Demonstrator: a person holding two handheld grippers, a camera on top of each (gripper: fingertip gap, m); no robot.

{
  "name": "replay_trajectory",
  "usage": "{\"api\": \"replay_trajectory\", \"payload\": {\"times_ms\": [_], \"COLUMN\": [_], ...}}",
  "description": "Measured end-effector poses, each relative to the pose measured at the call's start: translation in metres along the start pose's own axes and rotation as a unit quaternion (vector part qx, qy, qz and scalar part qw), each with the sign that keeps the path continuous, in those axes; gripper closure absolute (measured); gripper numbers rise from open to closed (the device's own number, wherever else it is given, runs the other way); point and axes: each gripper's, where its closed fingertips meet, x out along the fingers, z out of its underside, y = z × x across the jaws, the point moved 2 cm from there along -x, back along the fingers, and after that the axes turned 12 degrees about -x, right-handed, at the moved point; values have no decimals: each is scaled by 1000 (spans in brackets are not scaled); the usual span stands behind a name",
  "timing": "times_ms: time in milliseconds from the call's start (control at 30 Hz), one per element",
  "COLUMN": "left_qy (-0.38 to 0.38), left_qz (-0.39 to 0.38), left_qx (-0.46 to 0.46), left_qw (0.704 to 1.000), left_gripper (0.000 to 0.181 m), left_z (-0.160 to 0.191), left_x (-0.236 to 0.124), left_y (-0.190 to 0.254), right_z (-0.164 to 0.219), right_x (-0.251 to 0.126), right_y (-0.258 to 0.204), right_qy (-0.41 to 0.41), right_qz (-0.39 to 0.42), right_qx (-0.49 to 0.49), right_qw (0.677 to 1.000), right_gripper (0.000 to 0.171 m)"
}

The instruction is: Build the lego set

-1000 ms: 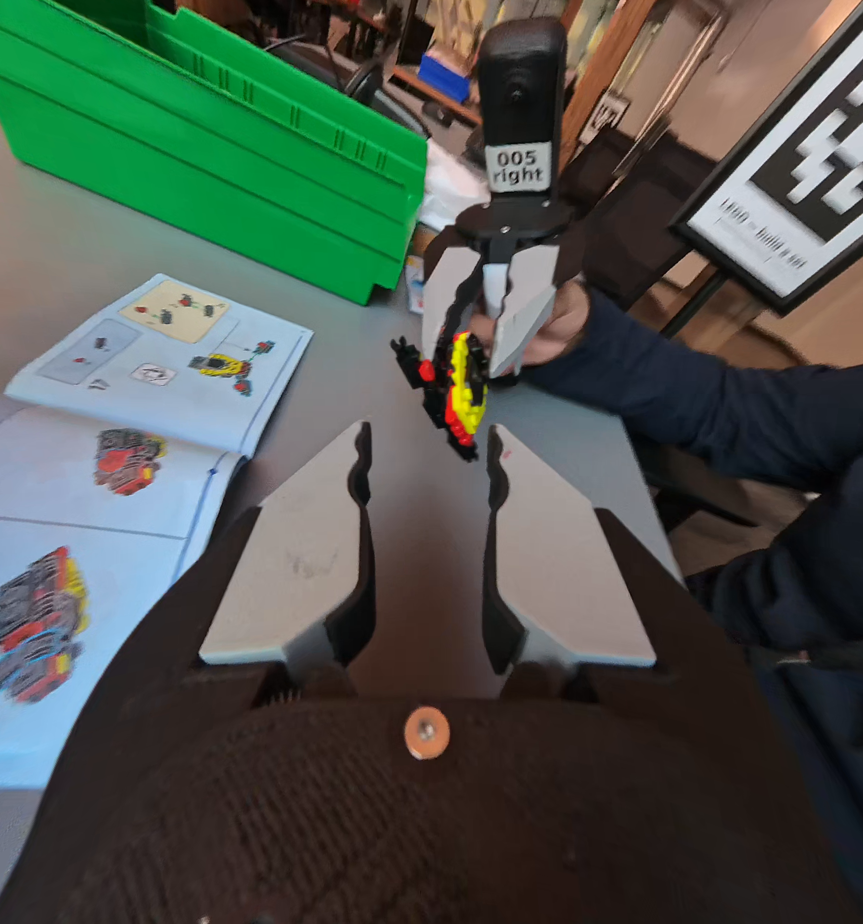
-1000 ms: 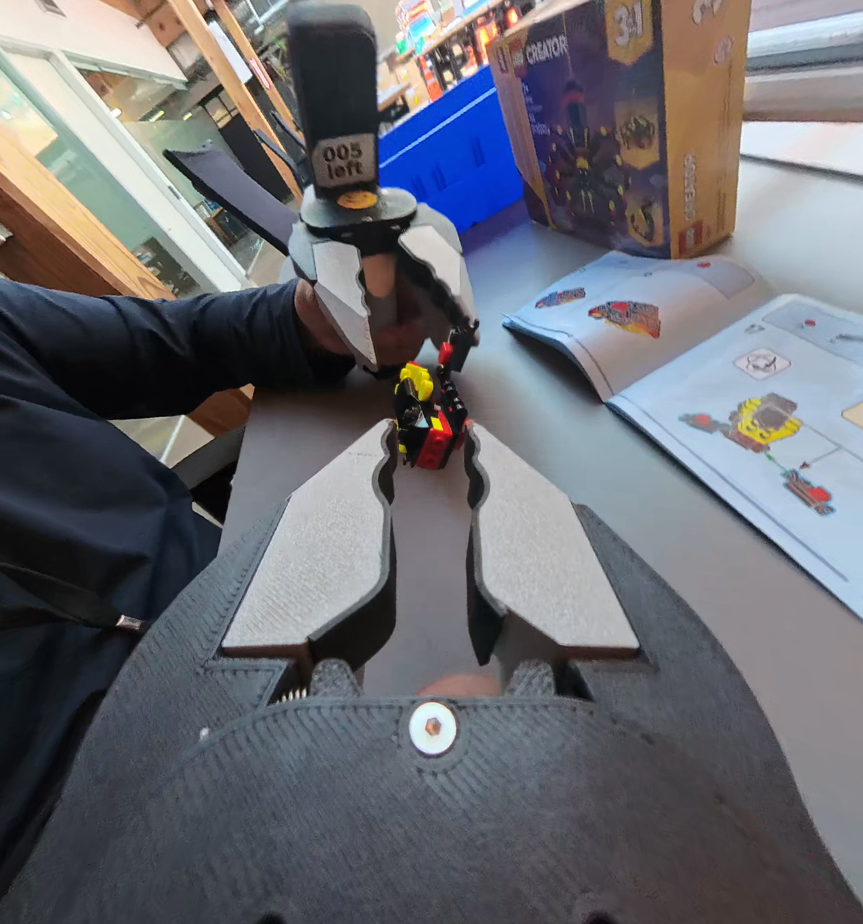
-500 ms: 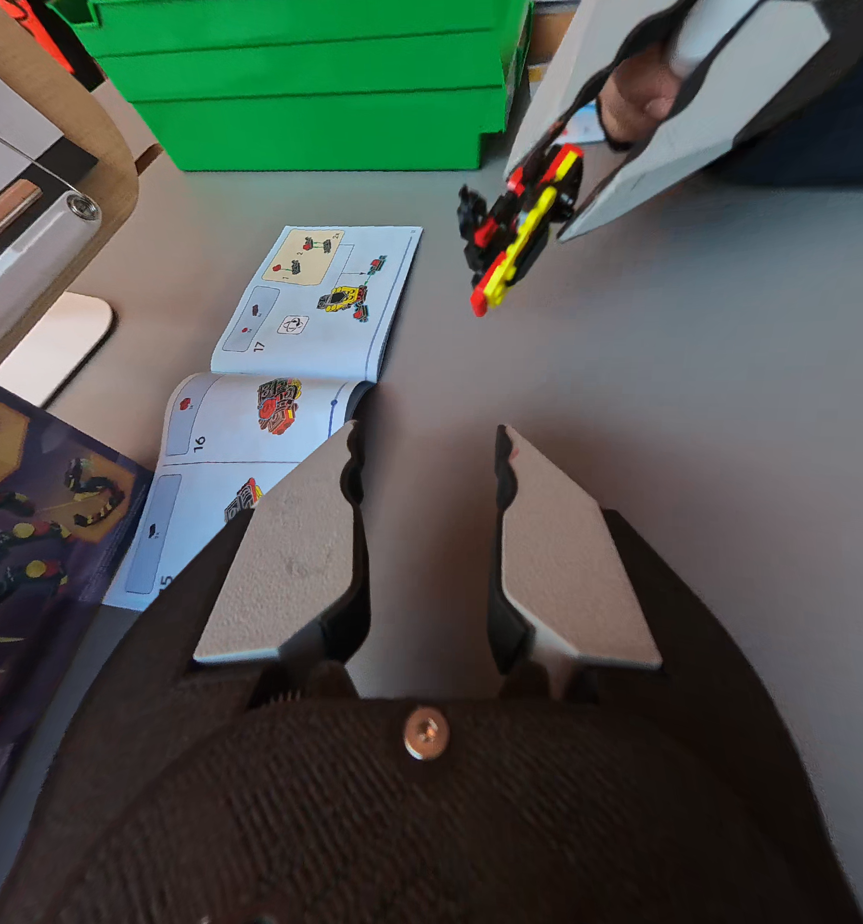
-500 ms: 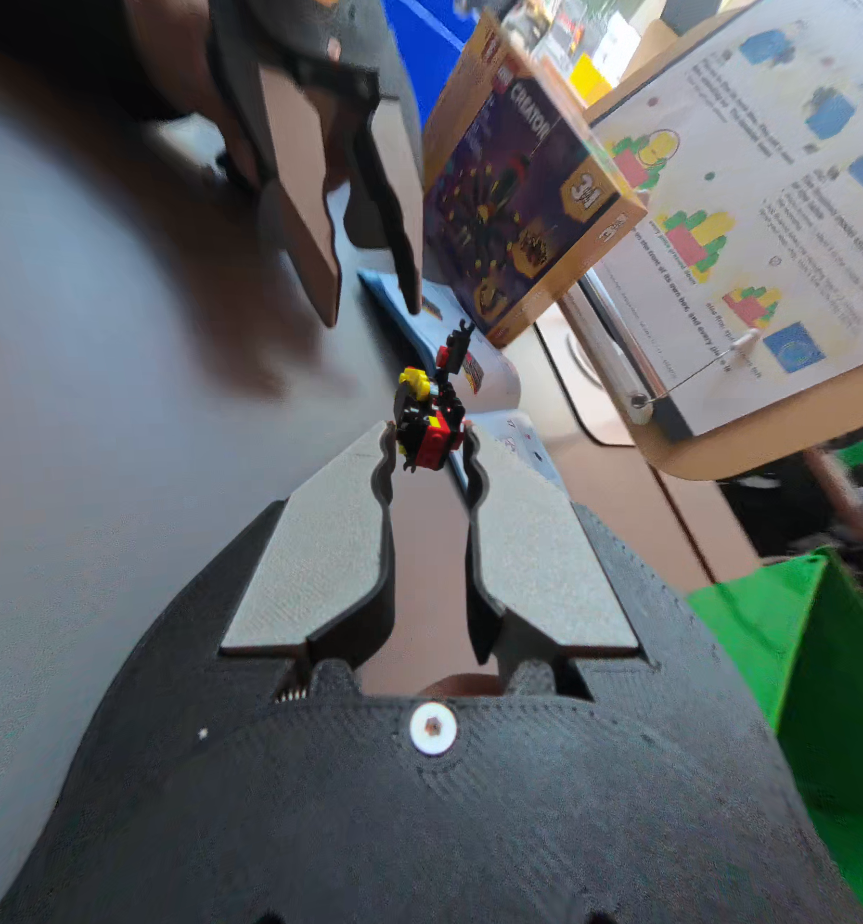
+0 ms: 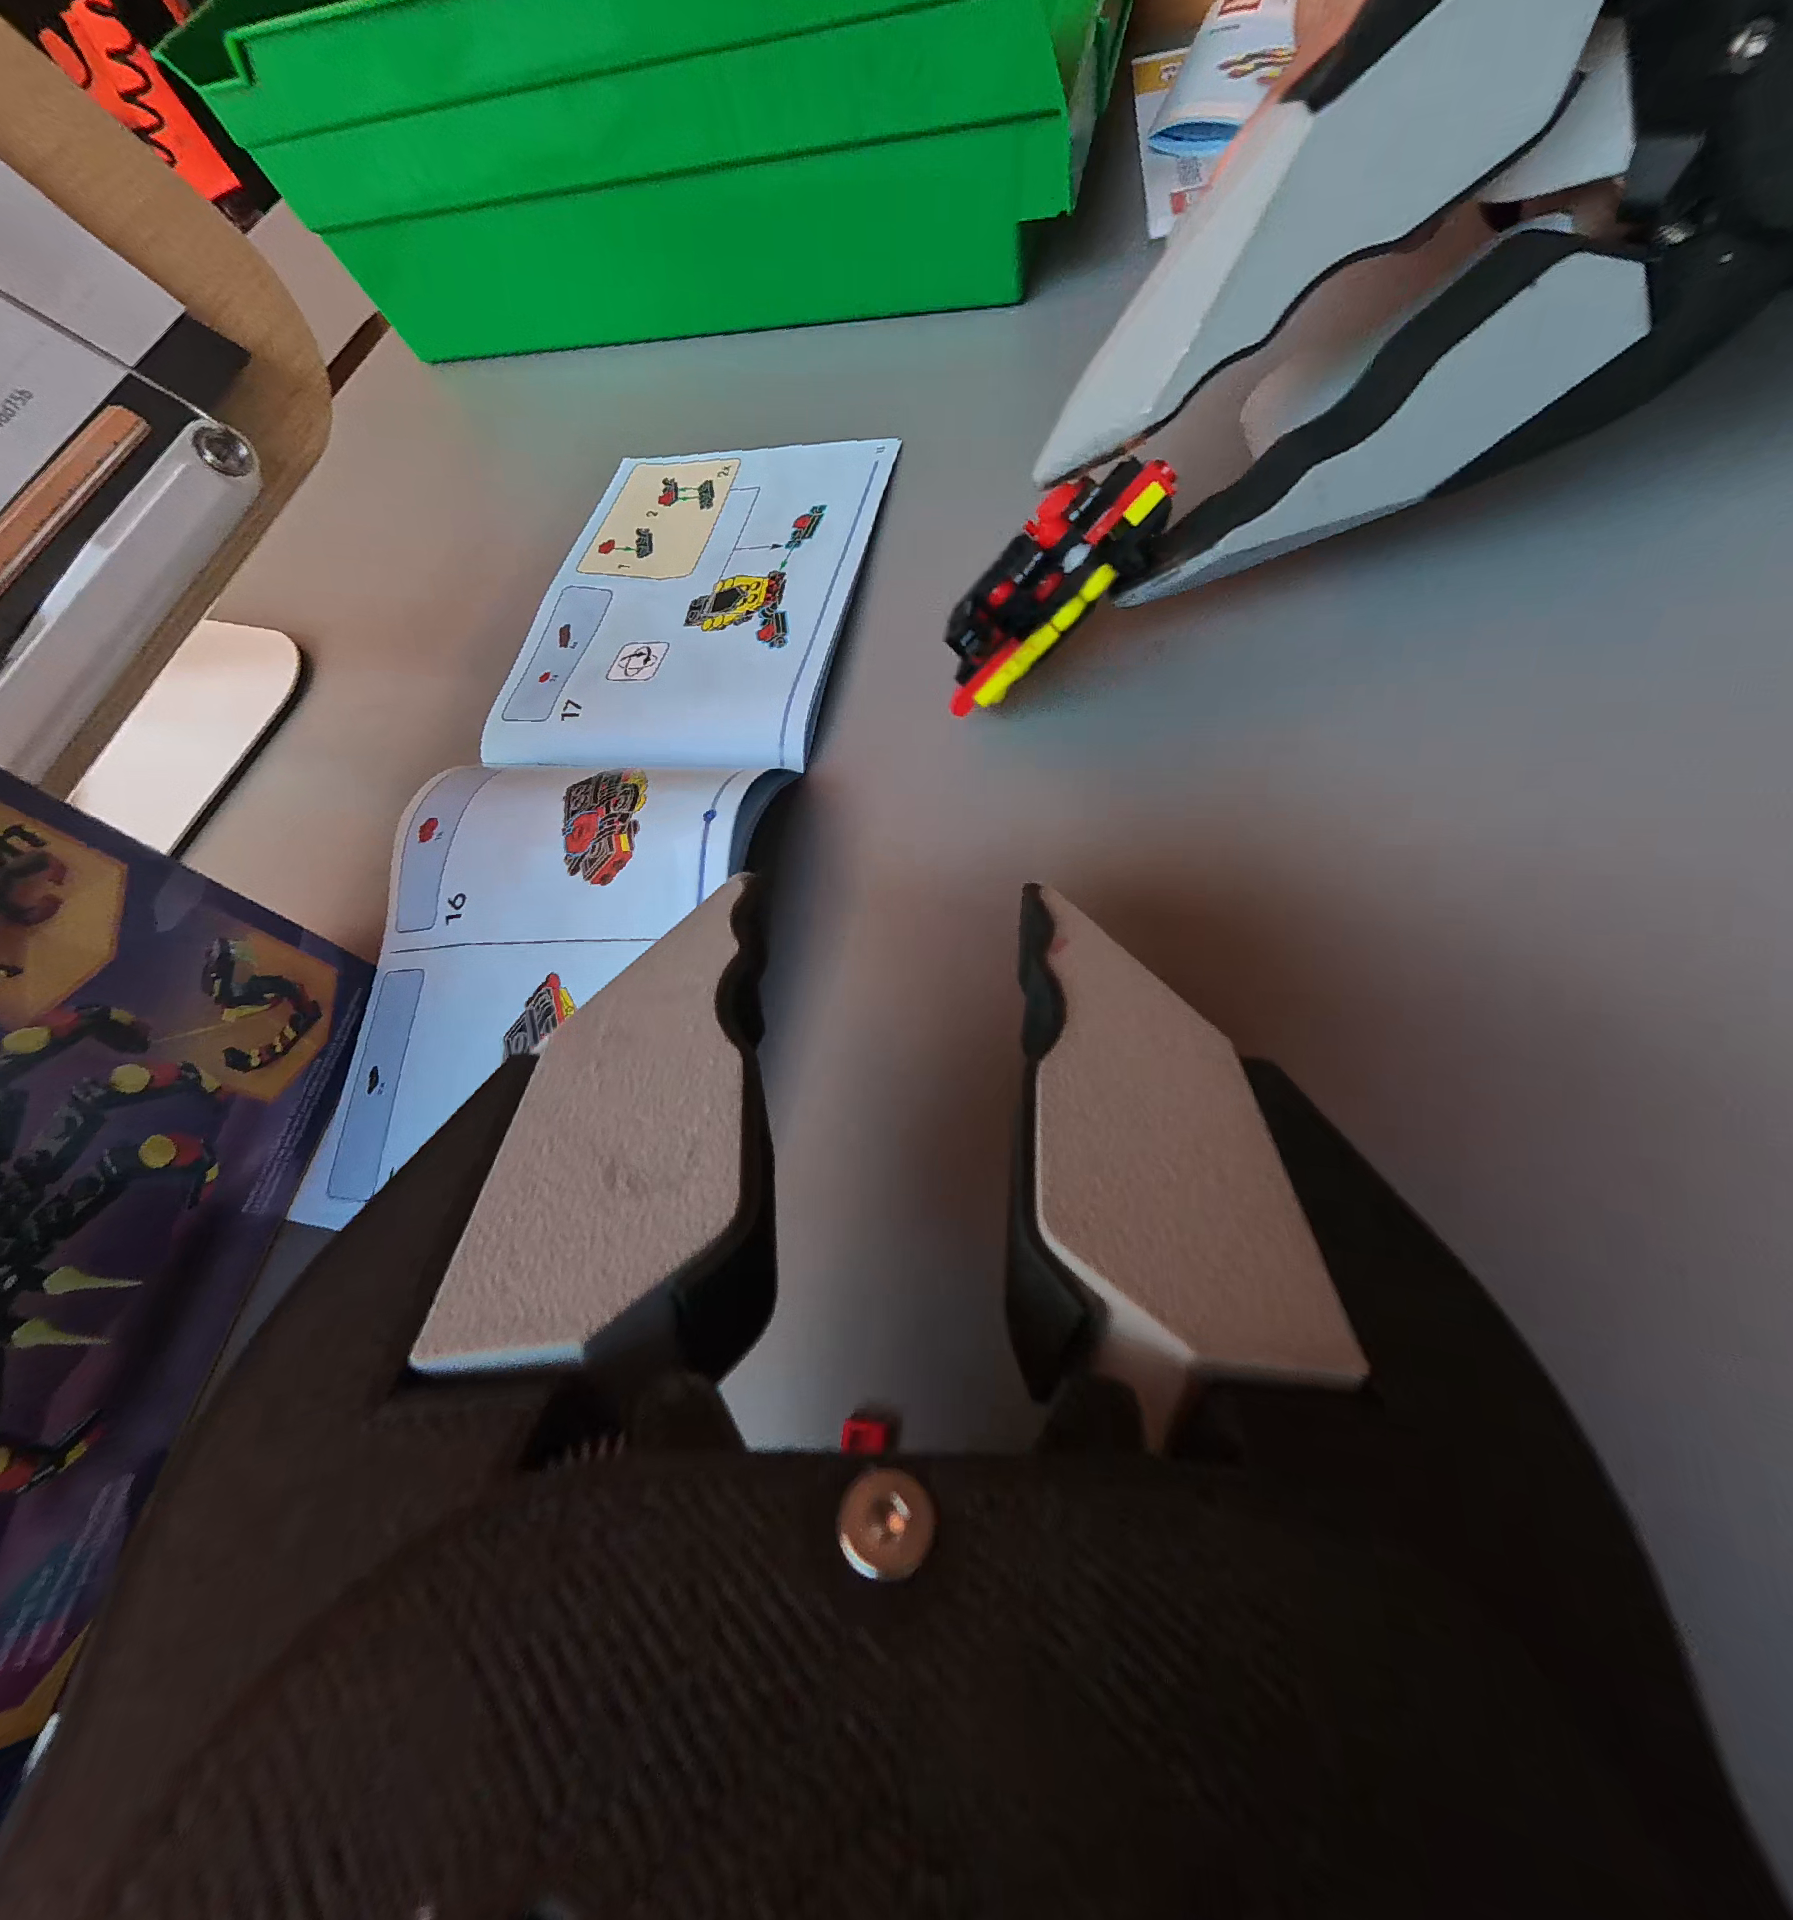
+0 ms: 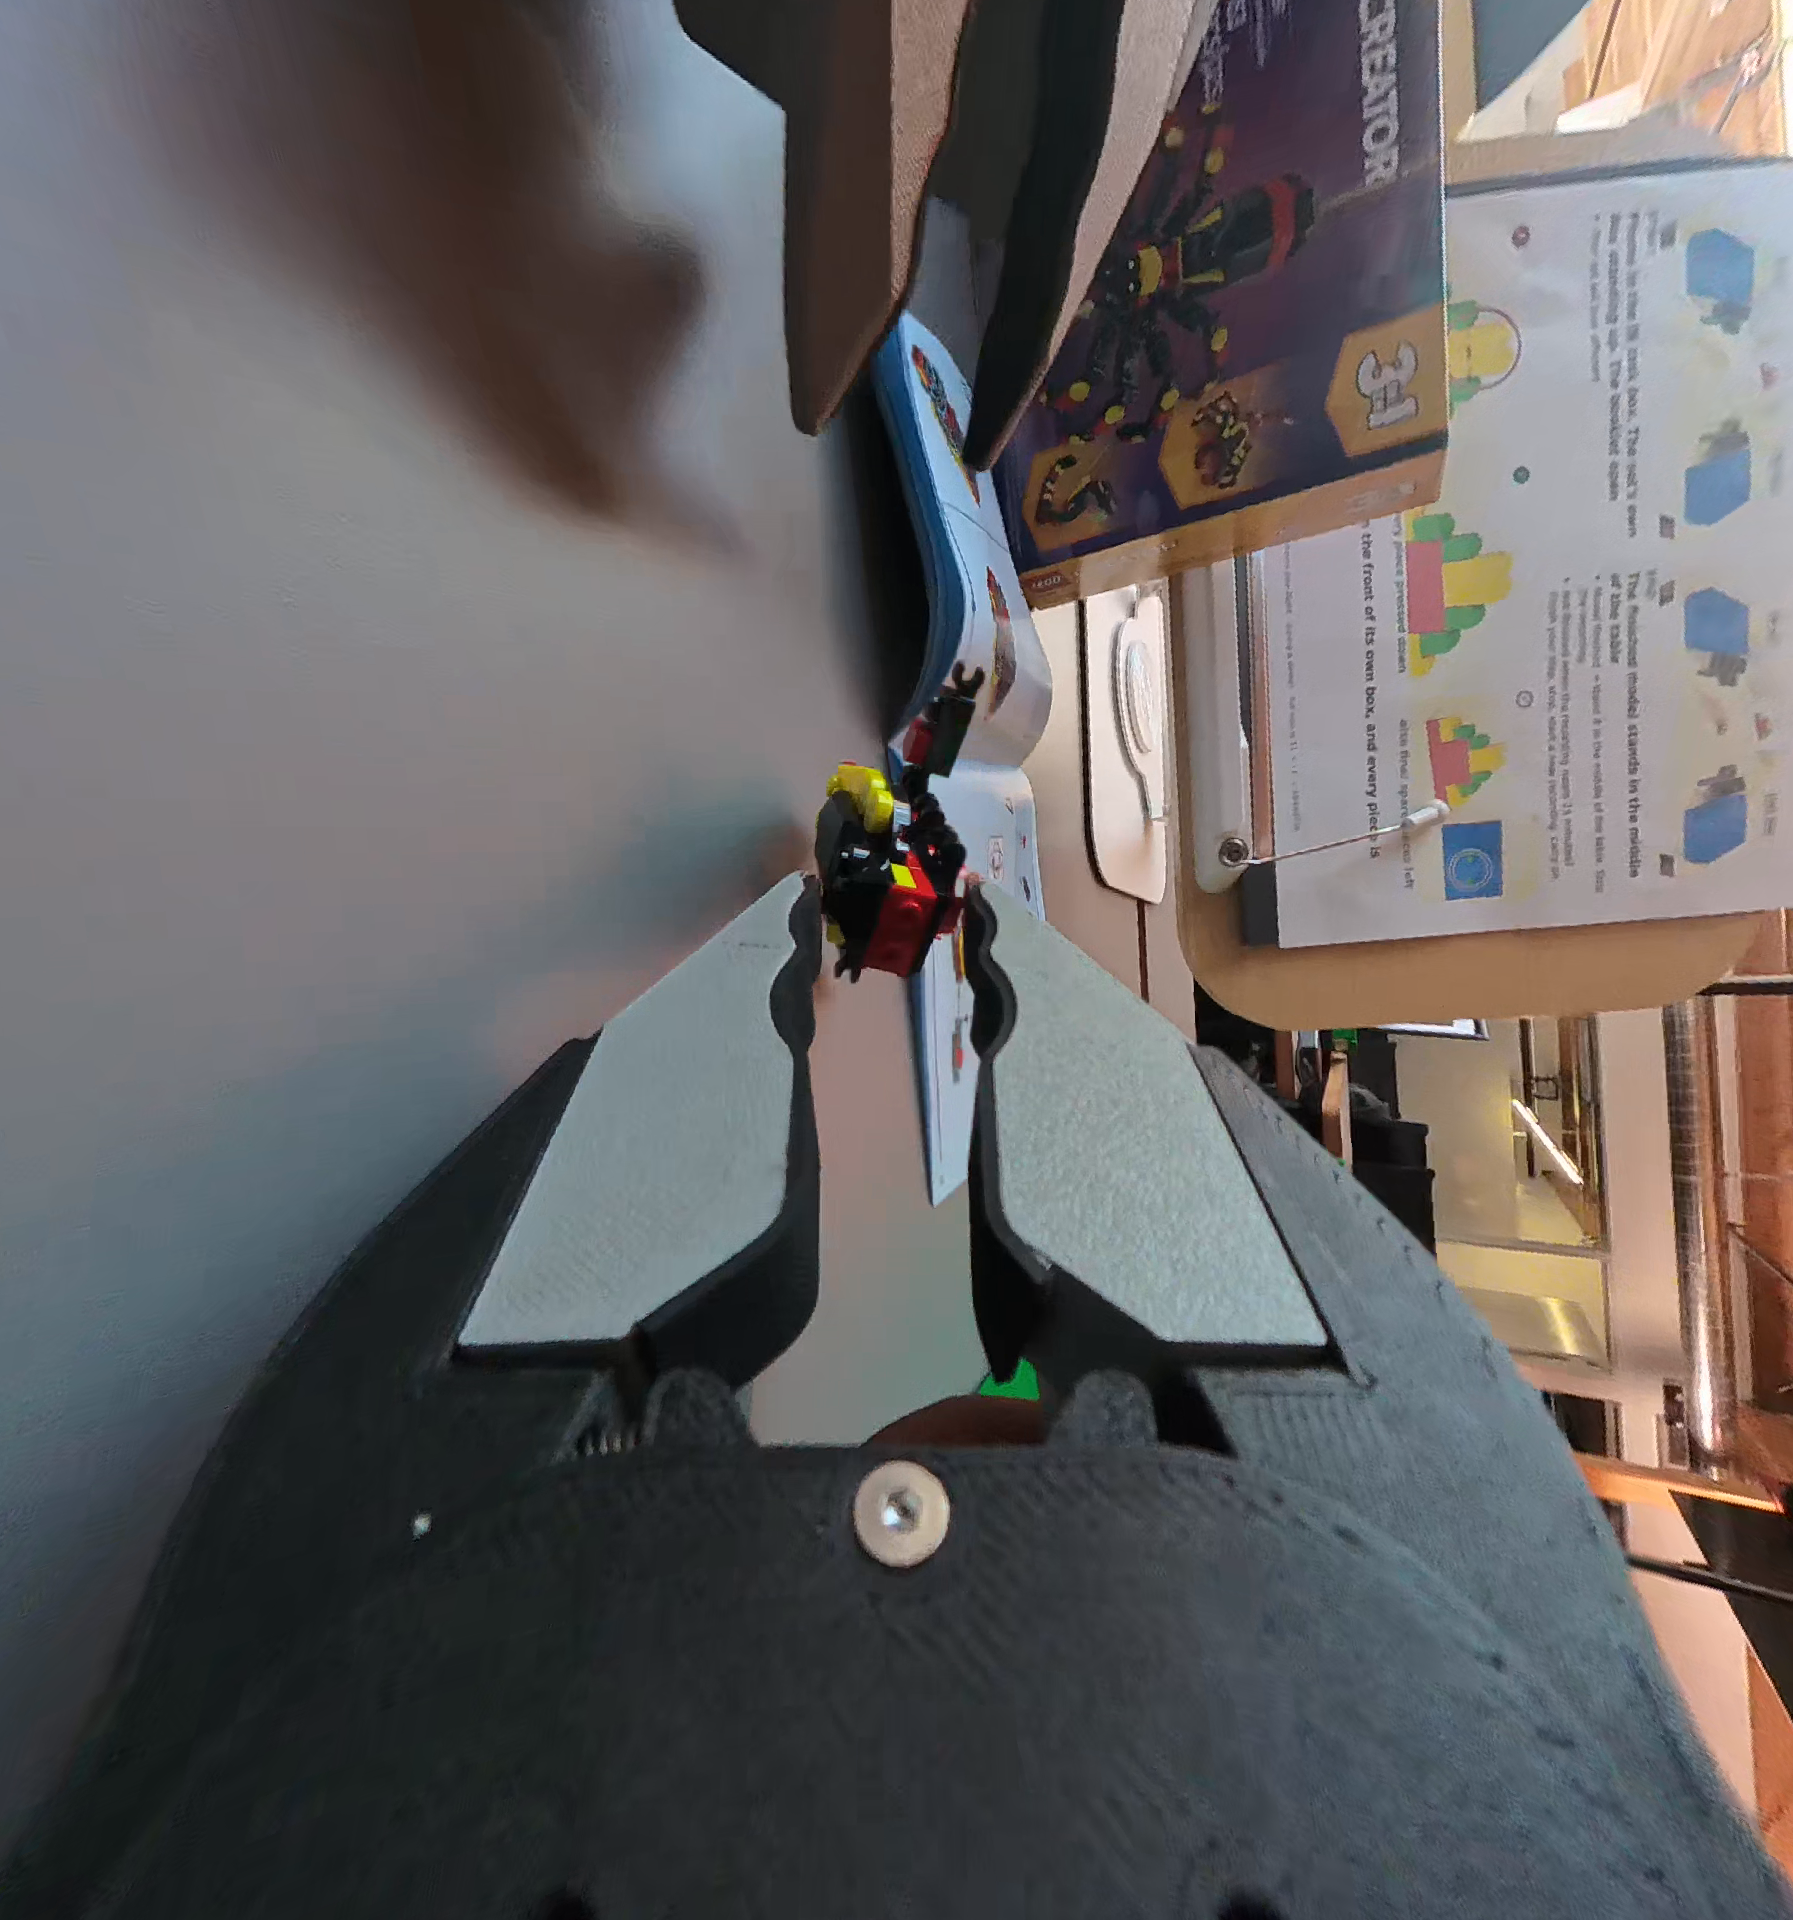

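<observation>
While the grey table (image 5: 1494,935) spreads under both tools, the stacked green bins (image 5: 663,177) stand along its far edge in the left wrist view, and the purple set box (image 5: 92,1143) lies at the near left with a corner over the open instruction booklet (image 5: 684,623). Behind the box, a wooden stand (image 6: 1474,956) carries a printed sheet (image 6: 1598,520), seen sideways in the right wrist view.

Nearer the middle, the left gripper (image 5: 887,914) hangs above bare table with its jaws parted wide and nothing between them. Across from it, the right gripper (image 5: 1120,530) is turned on its side, low over the table, and its fingertips clamp the rear end of the partly built lego model (image 5: 1058,582). That black, red and yellow model juts out beyond the tips toward the booklet, close to the tabletop; whether it touches the surface cannot be told.

Smallest of all, a red brick (image 5: 864,1434) sits on the table, visible deep in the gap between the left gripper's fingers.
</observation>
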Motion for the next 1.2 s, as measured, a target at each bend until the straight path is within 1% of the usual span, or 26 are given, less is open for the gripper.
{"api": "replay_trajectory", "payload": {"times_ms": [67, 167, 233, 300, 333, 400, 467, 500, 600, 733, 767, 800, 900, 967, 1000, 1100, 1200], "left_qy": [2, 7, 7, 5, 3, 2, -2, -4, 5, 34, 44, 53, 57, 53, 49, 43, 43], "left_qz": [-4, -7, -12, -15, -17, -28, -40, -45, -56, -48, -50, -53, -62, -69, -70, -69, -61], "left_qx": [-2, -7, -10, -14, -15, -12, -8, -8, -7, -37, -45, -50, -53, -43, -38, -31, -38], "left_qw": [1000, 1000, 1000, 1000, 1000, 1000, 999, 999, 998, 998, 997, 996, 995, 995, 996, 996, 997], "left_gripper": [135, 134, 134, 134, 134, 135, 136, 136, 139, 137, 136, 136, 136, 138, 140, 143, 146], "left_z": [0, 0, 1, 3, 5, 7, 10, 11, 9, 0, -2, -4, -4, -2, -1, 0, 1], "left_x": [-3, -7, -9, -11, -11, -12, -12, -13, -14, -16, -18, -20, -24, -26, -26, -26, -24], "left_y": [-3, -7, -12, -16, -18, -24, -29, -31, -35, -34, -35, -38, -43, -45, -45, -43, -41], "right_z": [-8, -22, -31, -33, -29, -12, 11, 22, 52, 80, 88, 95, 107, 107, 107, 106, 98], "right_x": [-4, -14, -25, -35, -39, -44, -43, -41, -33, -23, -22, -20, -16, -13, -10, -5, -1], "right_y": [-3, -5, -2, 4, 10, 25, 39, 42, 49, 43, 42, 41, 32, 25, 22, 17, 17], "right_qy": [29, 98, 154, 204, 217, 218, 193, 167, 84, -9, -36, -57, -98, -103, -105, -121, -114], "right_qz": [-7, -30, -53, -70, -64, -26, 25, 43, 96, 113, 122, 125, 107, 88, 76, 57, 48], "right_qx": [0, 38, 103, 171, 200, 248, 287, 292, 312, 326, 326, 329, 341, 352, 358, 355, 365], "right_qw": [1000, 994, 981, 961, 953, 944, 938, 941, 941, 939, 937, 934, 929, 926, 925, 925, 923], "right_gripper": [144, 124, 124, 127, 130, 134, 141, 144, 138, 130, 123, 118, 117, 126, 128, 128, 120]}}
